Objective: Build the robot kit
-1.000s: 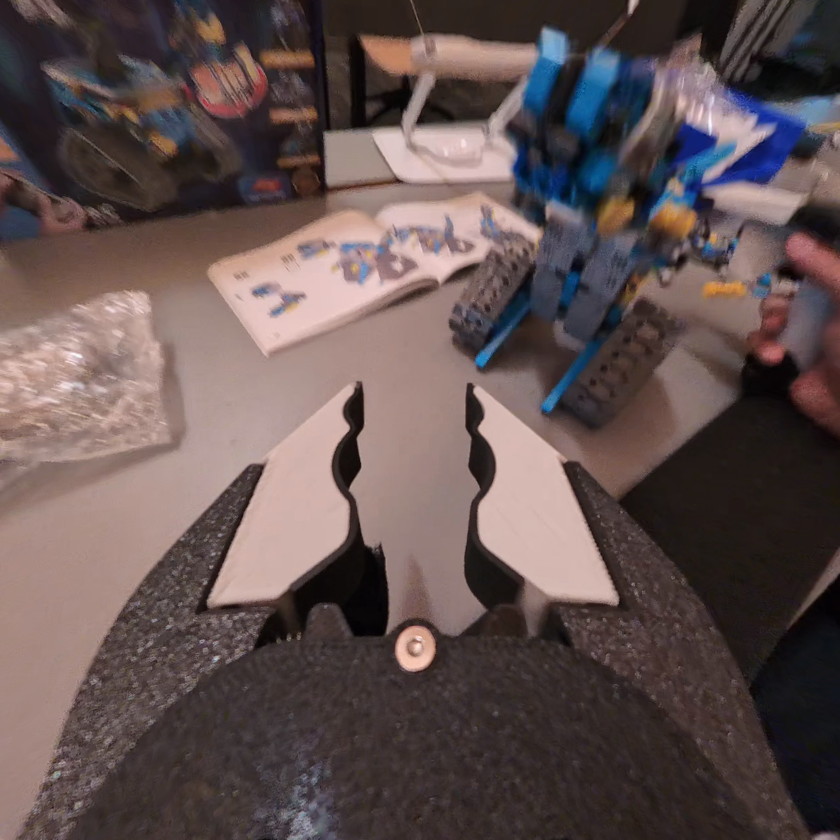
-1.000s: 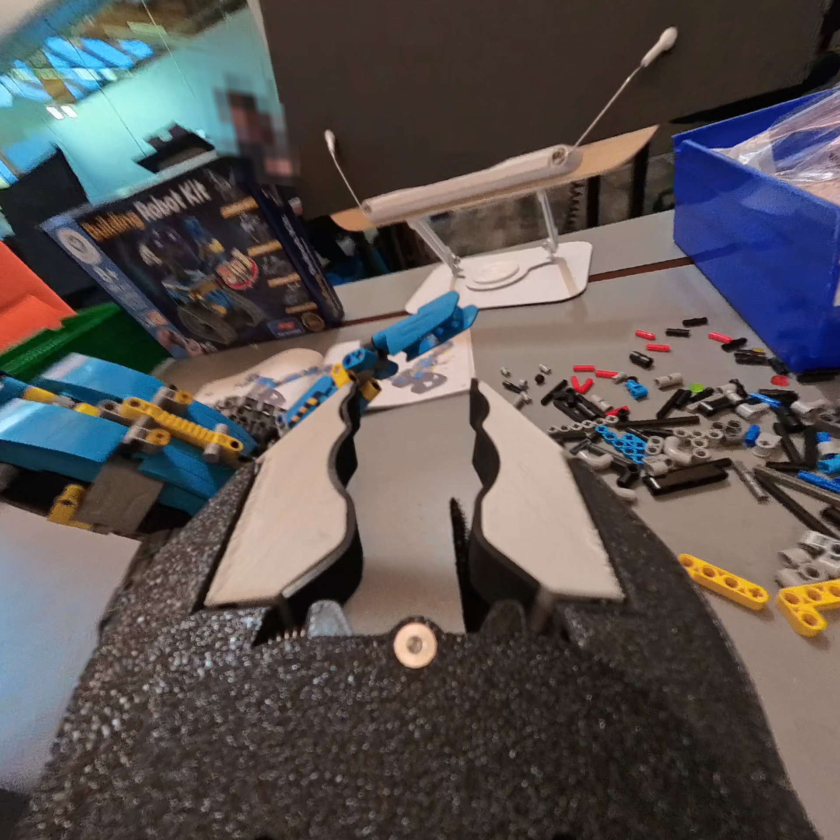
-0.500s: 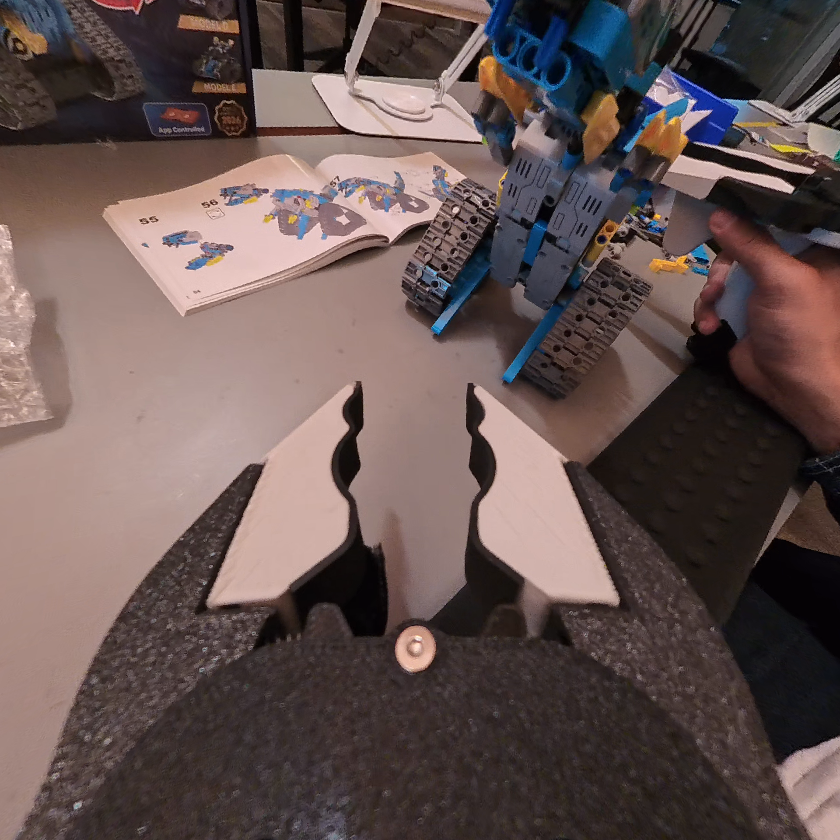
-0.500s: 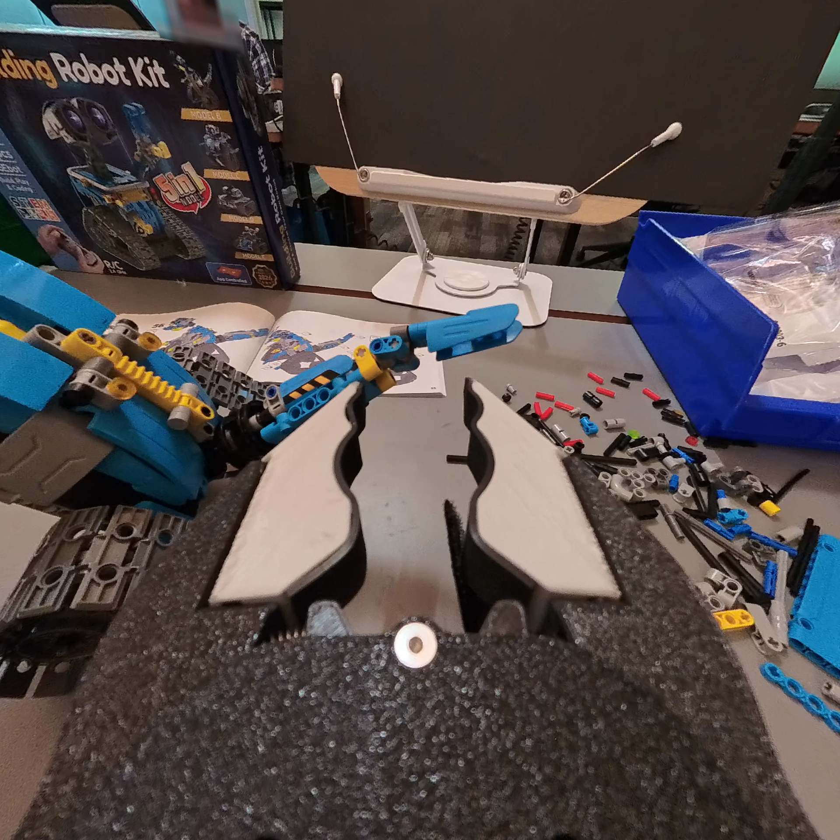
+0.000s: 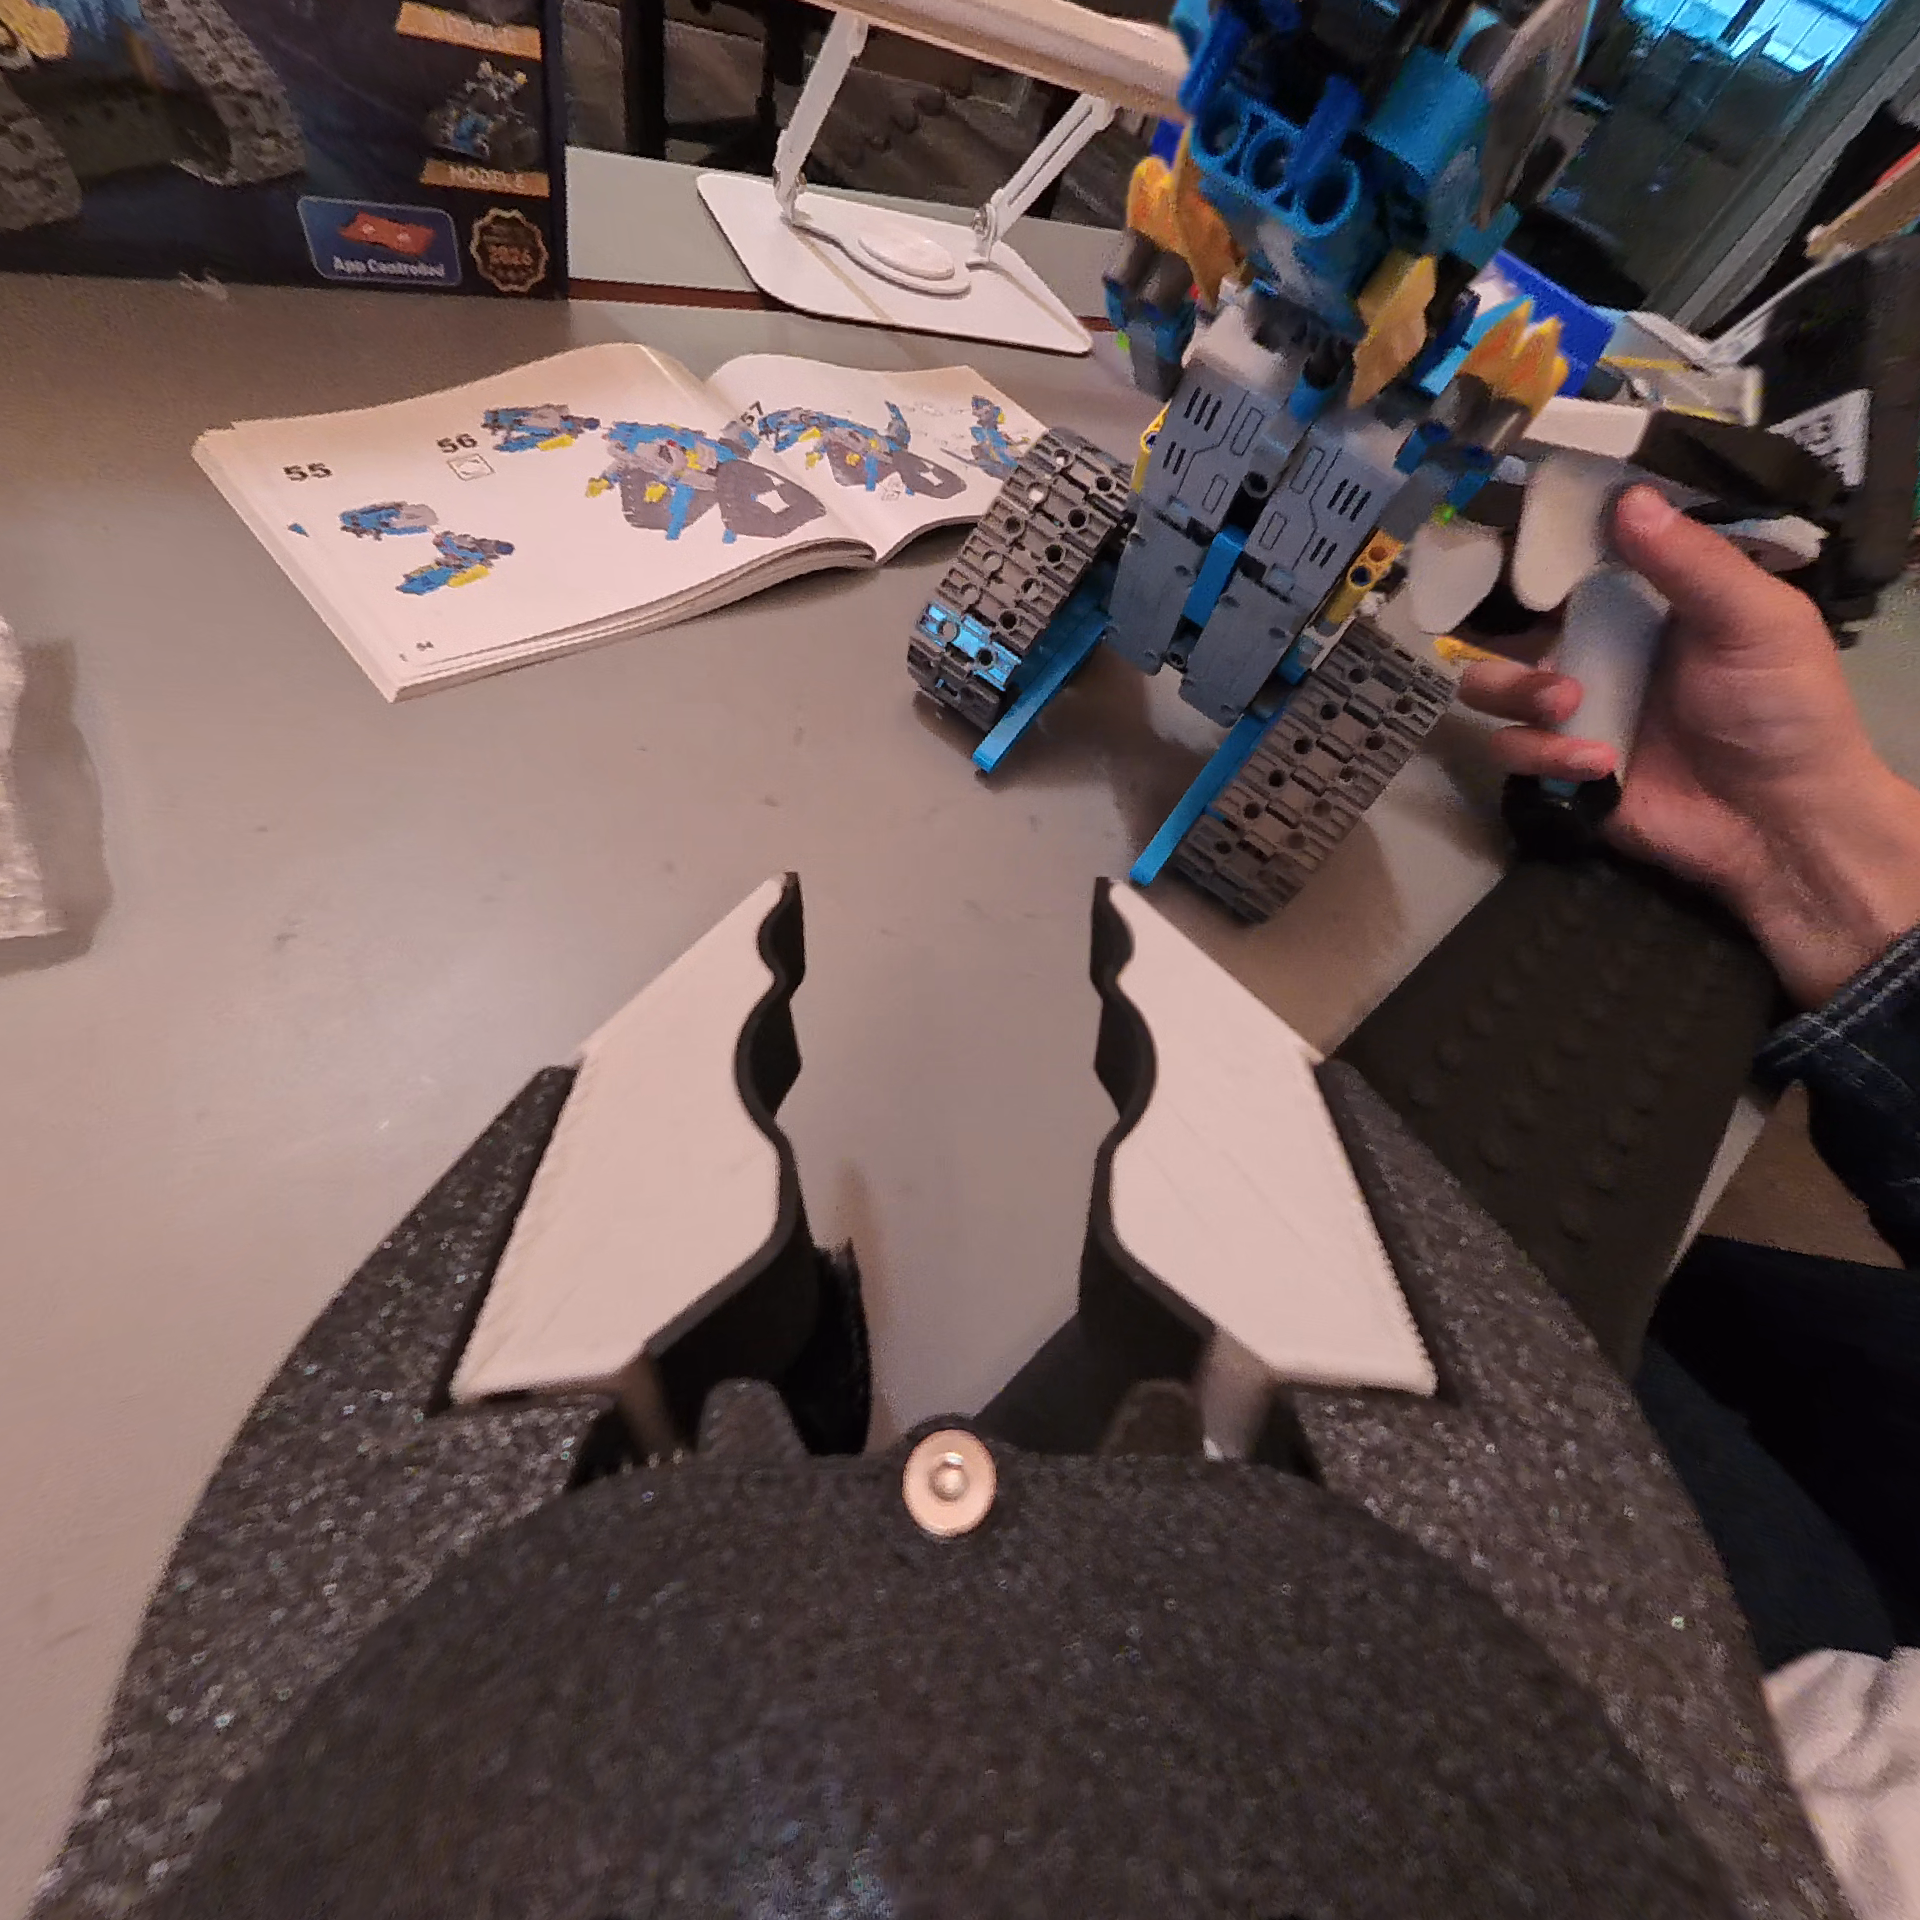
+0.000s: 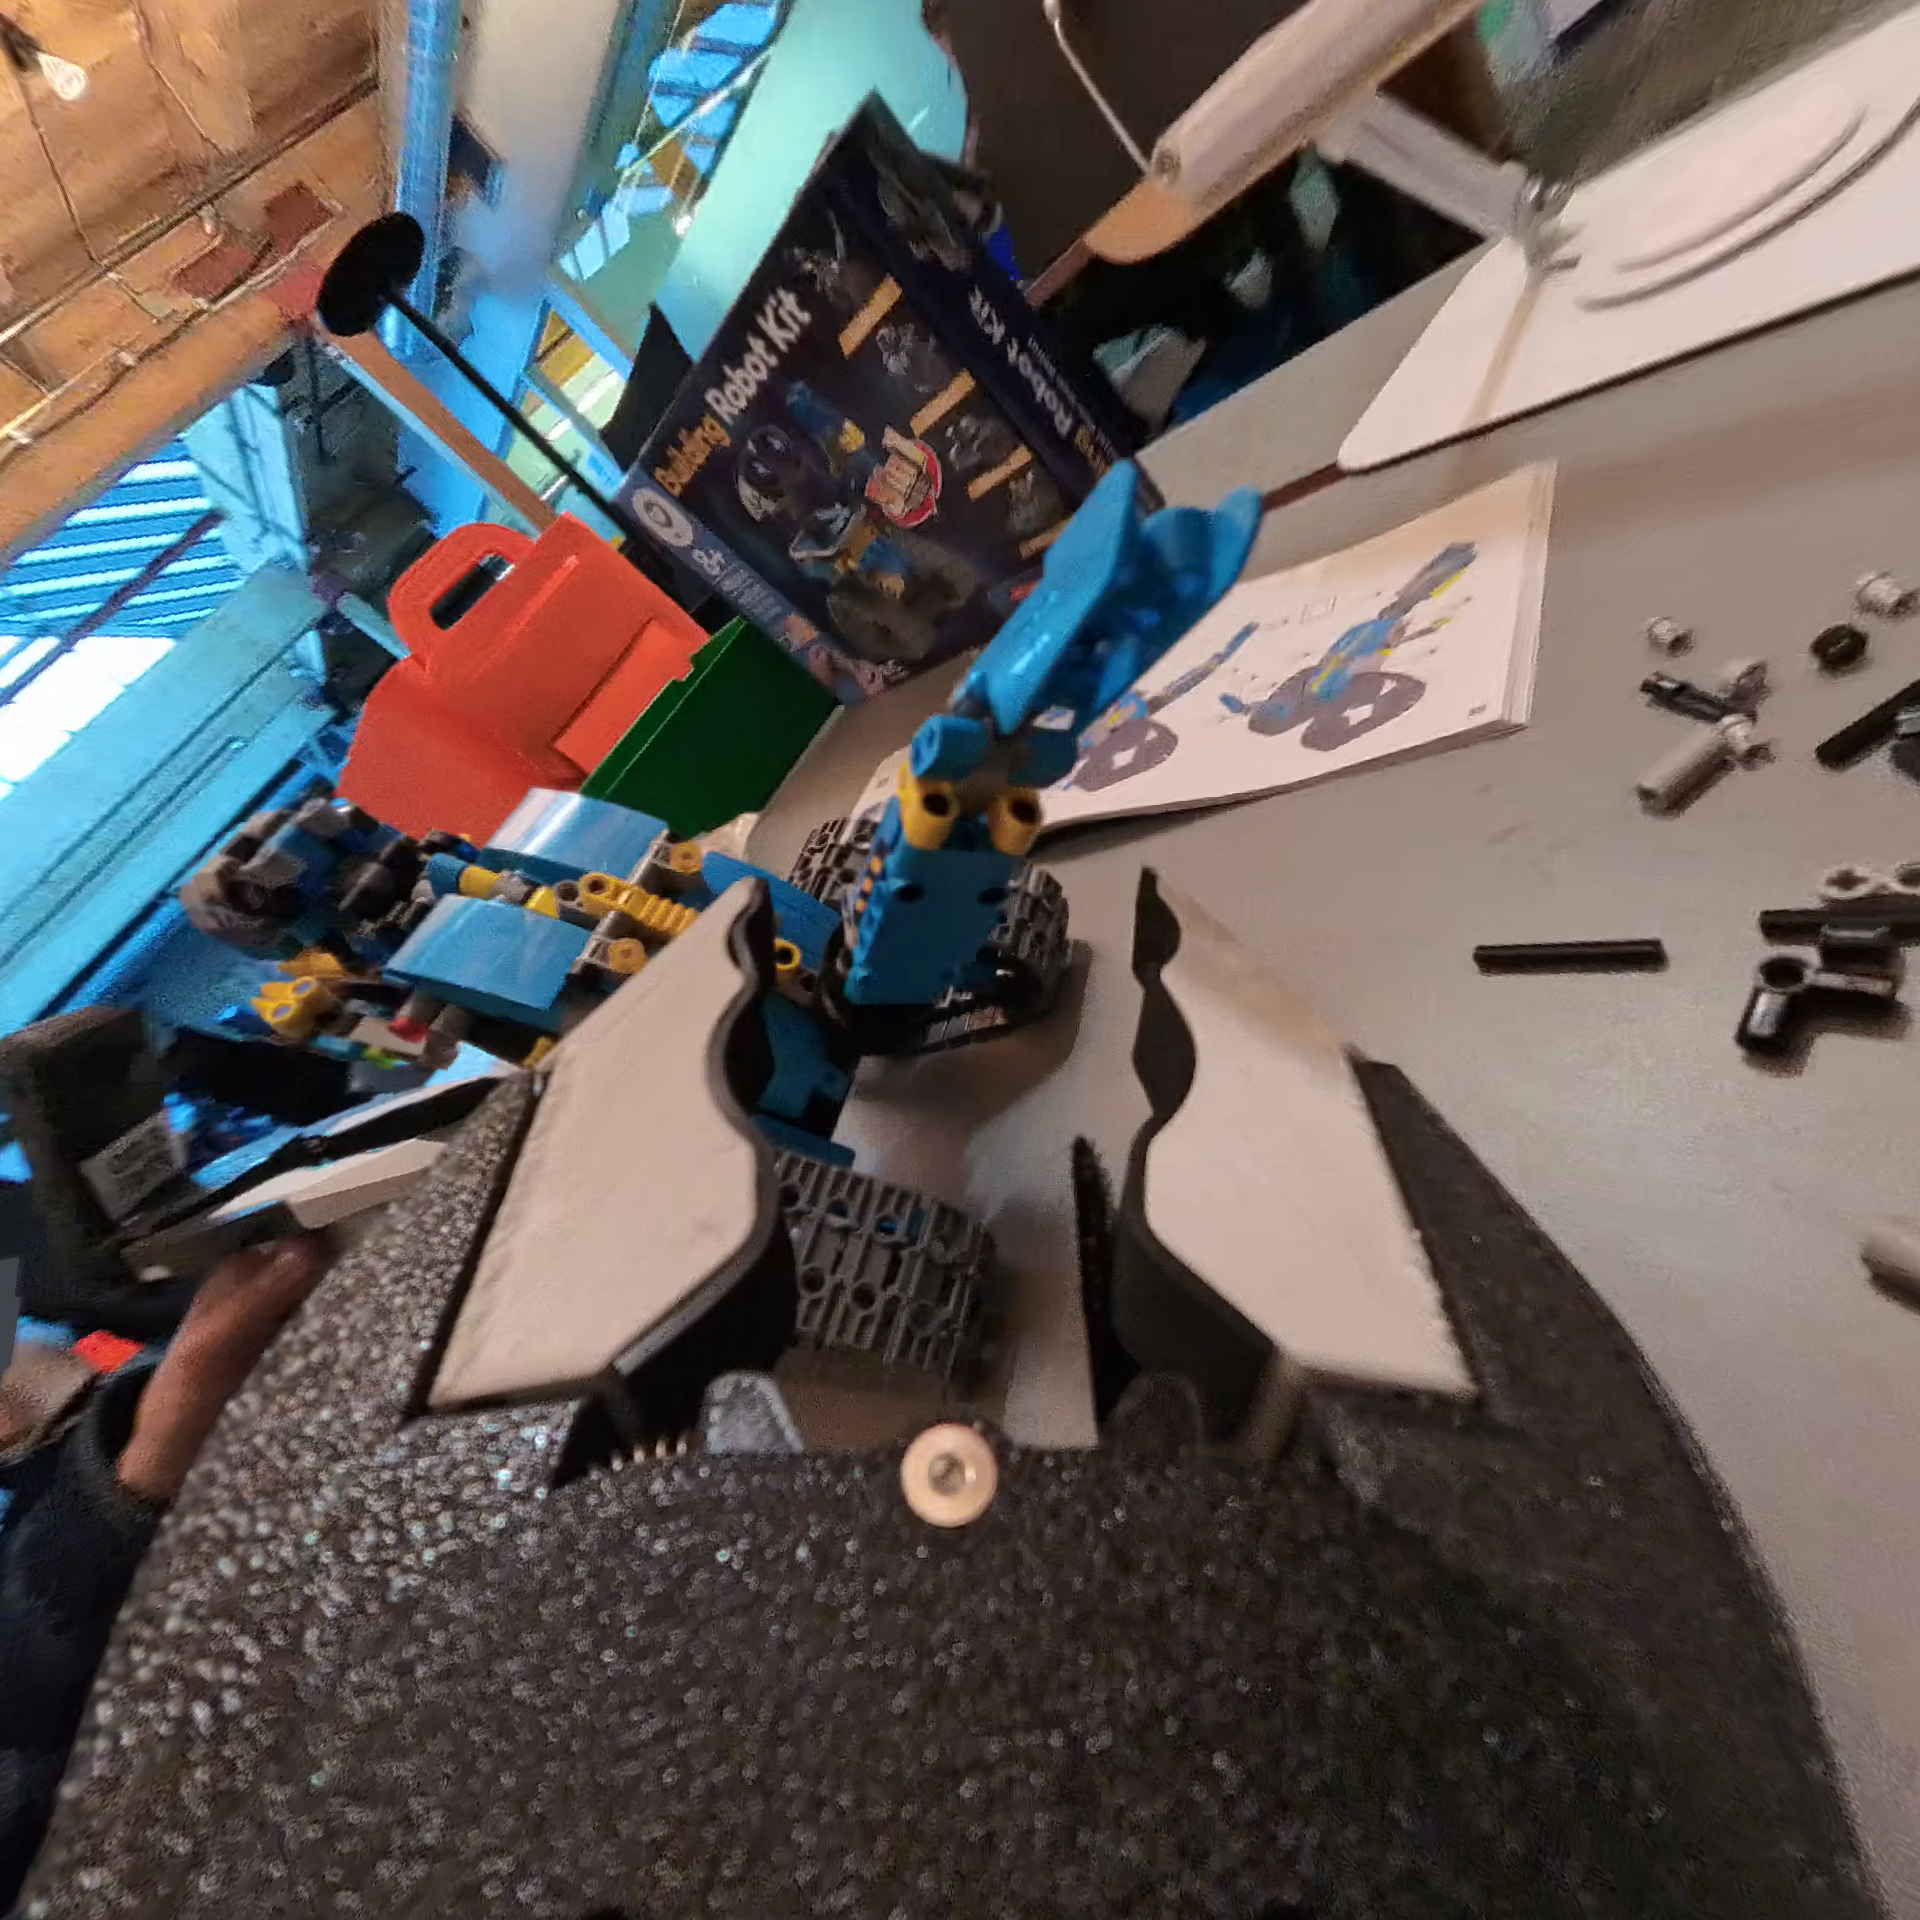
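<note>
On grey table, left claw spread over bare top, right claw spread beside brick robot, booklet beyond.

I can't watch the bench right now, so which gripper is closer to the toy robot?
Right. The right gripper is open right at the toy robot, its treads between the fingers. The left gripper hangs open over bare table, short of it.

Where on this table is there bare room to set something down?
Bare grey table lies ahead of the open left hand-held gripper, between the open booklet and the plastic bag. It is crowded around the toy robot and among the loose parts right of the right hand-held gripper.
</note>
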Demonstrator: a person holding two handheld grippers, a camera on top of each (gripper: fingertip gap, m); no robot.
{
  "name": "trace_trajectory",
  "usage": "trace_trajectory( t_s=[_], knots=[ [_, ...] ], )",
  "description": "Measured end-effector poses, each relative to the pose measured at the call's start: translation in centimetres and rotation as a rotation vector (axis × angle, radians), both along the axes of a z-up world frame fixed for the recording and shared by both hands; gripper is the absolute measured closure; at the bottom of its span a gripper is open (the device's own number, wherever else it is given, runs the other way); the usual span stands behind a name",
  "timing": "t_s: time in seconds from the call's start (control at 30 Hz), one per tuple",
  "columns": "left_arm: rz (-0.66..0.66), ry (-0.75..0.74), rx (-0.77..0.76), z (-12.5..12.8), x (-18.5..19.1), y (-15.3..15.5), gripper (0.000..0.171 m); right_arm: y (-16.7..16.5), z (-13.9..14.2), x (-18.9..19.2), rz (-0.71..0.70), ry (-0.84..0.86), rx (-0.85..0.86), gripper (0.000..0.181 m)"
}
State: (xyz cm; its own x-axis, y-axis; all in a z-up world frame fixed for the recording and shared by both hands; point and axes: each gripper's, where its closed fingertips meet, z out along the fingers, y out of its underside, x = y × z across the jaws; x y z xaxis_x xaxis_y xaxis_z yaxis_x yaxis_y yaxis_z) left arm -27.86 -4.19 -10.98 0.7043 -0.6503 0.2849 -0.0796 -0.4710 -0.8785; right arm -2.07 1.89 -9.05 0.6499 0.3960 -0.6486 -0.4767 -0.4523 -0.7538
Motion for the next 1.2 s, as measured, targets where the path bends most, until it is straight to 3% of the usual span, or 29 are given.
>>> trace_trajectory(
  t_s=[0.13, 0.17, 0.47, 0.57, 0.67, 0.73, 0.83, 0.93, 1.07, 1.13, 1.2],
  knots=[
    [-0.024, -0.054, -0.032, 0.1, 0.0, 0.0, 0.116, 0.3, -0.2, -1.3, 0.188, 0.057, -0.060, 0.134],
    [-0.031, -0.069, -0.039, 0.1, 0.0, 0.0, 0.116, 0.5, -0.5, -1.2, 0.213, 0.039, -0.066, 0.153],
    [-0.089, -0.126, -0.096, 0.0, 0.2, -0.4, 0.116, -0.5, 0.7, -2.2, 0.567, -0.116, 0.081, 0.156],
    [-0.091, -0.114, -0.092, -0.1, 0.3, -0.4, 0.116, -0.5, 0.6, -2.1, 0.604, -0.168, -0.003, 0.148],
    [-0.088, -0.096, -0.083, -0.1, 0.3, -0.5, 0.116, -1.4, 0.5, -1.6, 0.636, -0.211, -0.094, 0.110],
    [-0.092, -0.087, -0.079, -0.2, 0.3, -0.6, 0.116, -2.2, -0.3, -0.1, 0.637, -0.312, -0.162, 0.104],
    [-0.103, -0.083, -0.085, -0.3, 0.5, -0.7, 0.116, -2.7, -1.7, 4.7, 0.589, -0.661, -0.261, 0.105],
    [-0.117, -0.085, -0.100, -0.5, 0.6, -0.8, 0.116, -1.7, 1.0, 7.6, 0.563, -0.904, -0.252, 0.103],
    [-0.130, -0.102, -0.094, -0.2, 0.7, -1.0, 0.117, -1.0, 5.0, 4.1, 0.757, -1.067, -0.244, 0.108],
    [-0.136, -0.138, -0.075, 0.5, 0.6, -1.1, 0.117, -1.8, 4.4, 2.1, 0.951, -1.089, -0.417, 0.113],
    [-0.148, -0.172, -0.054, 1.3, 0.3, -1.4, 0.117, -1.0, 2.9, 1.0, 1.055, -1.165, -0.532, 0.114]
  ],
)
